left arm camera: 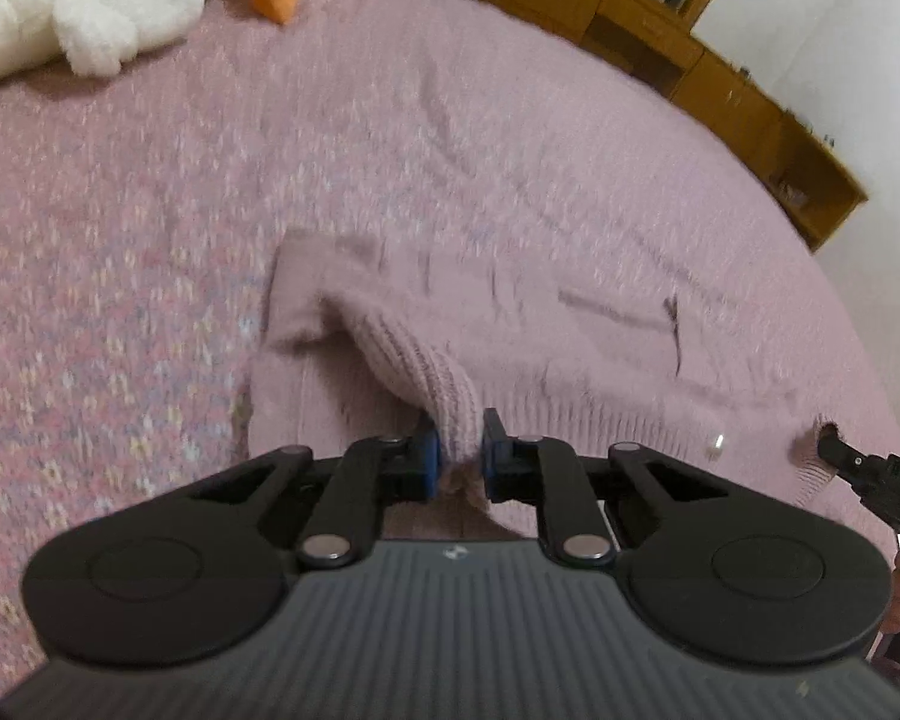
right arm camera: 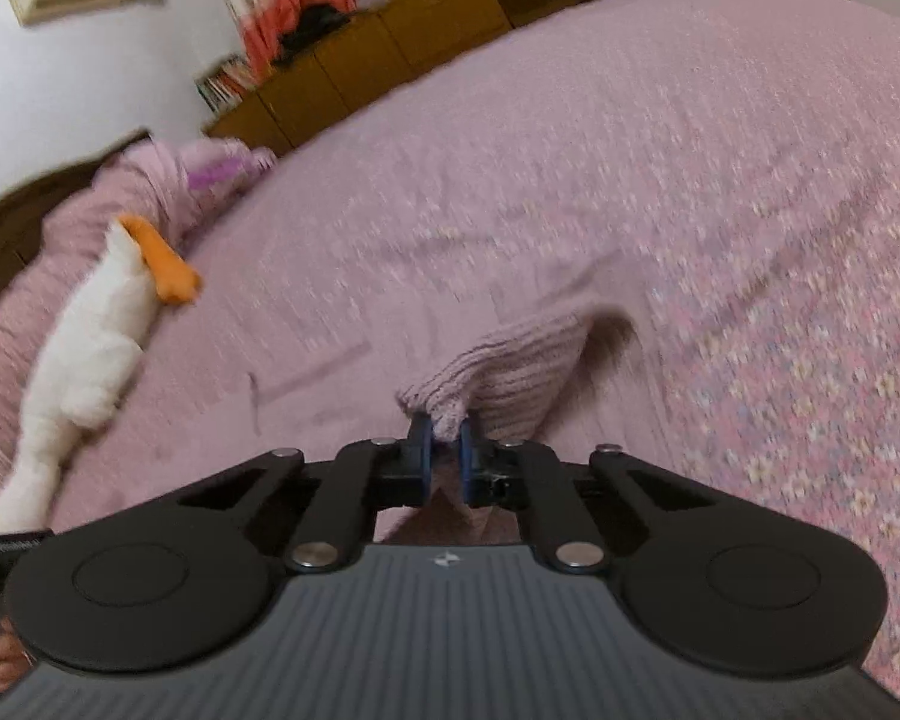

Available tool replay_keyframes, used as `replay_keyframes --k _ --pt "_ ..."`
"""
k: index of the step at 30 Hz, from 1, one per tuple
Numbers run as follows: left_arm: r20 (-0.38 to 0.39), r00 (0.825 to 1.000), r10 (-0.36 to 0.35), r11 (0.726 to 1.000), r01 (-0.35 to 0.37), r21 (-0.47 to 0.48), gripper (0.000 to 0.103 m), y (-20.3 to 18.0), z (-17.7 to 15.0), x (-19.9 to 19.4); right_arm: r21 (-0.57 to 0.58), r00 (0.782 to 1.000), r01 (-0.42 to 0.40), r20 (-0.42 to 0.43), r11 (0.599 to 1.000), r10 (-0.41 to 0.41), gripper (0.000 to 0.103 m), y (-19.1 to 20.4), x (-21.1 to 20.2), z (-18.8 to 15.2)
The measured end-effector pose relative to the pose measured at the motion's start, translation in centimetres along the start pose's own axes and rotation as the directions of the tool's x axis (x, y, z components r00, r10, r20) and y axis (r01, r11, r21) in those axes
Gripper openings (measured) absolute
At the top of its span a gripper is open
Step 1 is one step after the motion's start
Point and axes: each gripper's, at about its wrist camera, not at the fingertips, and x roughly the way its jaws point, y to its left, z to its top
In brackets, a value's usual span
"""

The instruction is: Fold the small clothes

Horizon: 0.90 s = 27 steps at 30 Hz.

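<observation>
From my left wrist camera, my left gripper [left arm camera: 461,447] is clamped on a ribbed hem corner of the pink knit sweater [left arm camera: 510,324], which lies on the pink bedspread [left arm camera: 150,210]. A white plush toy [left arm camera: 78,6] sits far off.

From my right wrist camera, my right gripper [right arm camera: 445,450] pinches the sweater's other ribbed corner, lifted slightly off the bed.

Bed [left arm camera: 390,120] with pink bedspread, carrying two items.
A pink knitted sweater [left arm camera: 570,324] is lying on the bedspread near the bed's near edge; a white plush toy [right arm camera: 96,348] with an orange part is resting toward the far end.
</observation>
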Motion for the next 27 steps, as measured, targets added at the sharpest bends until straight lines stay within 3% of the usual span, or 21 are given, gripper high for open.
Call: replay_keyframes --k 8,15,17,19,21,23,27 --pt "0.092 0.995 0.033 0.999 -0.03 -0.028 0.015 -1.2 4.8 1.4 0.025 0.998 -0.027 0.061 0.999 0.026 0.009 1.3 2.2 4.5" --pt "0.067 0.994 0.087 0.996 -0.089 0.025 0.015 -2.2 6.9 5.3 0.037 0.996 0.055 0.064 0.998 -0.057 0.01 1.6 7.1 6.2" --pt "0.046 0.993 0.105 0.994 -0.107 0.033 0.017 -2.0 7.1 6.4 0.045 0.996 0.071 0.044 0.996 -0.073 0.019 1.2 8.2 6.3" --pt "0.022 0.992 0.128 0.992 -0.128 0.019 0.019 -1.6 7.1 6.8 0.062 0.995 0.091 0.036 0.994 -0.094 0.044 0.9 8.7 6.2" --pt "0.026 0.991 0.131 0.991 -0.132 0.014 0.033 -1.3 7.0 6.4 0.062 0.994 0.082 0.063 0.995 -0.086 0.058 0.5 8.3 6.1" --pt "0.063 0.987 0.147 0.988 -0.15 0.044 0.044 -1.4 6.7 5.4 0.039 0.994 0.076 0.075 0.996 -0.079 0.058 0.4 8.0 6.0" --pt "0.104 0.979 0.177 0.978 -0.187 0.097 0.046 -1.6 6.5 4.1 -0.058 0.993 0.088 0.079 0.994 -0.083 0.058 0.9 7.2 5.7"
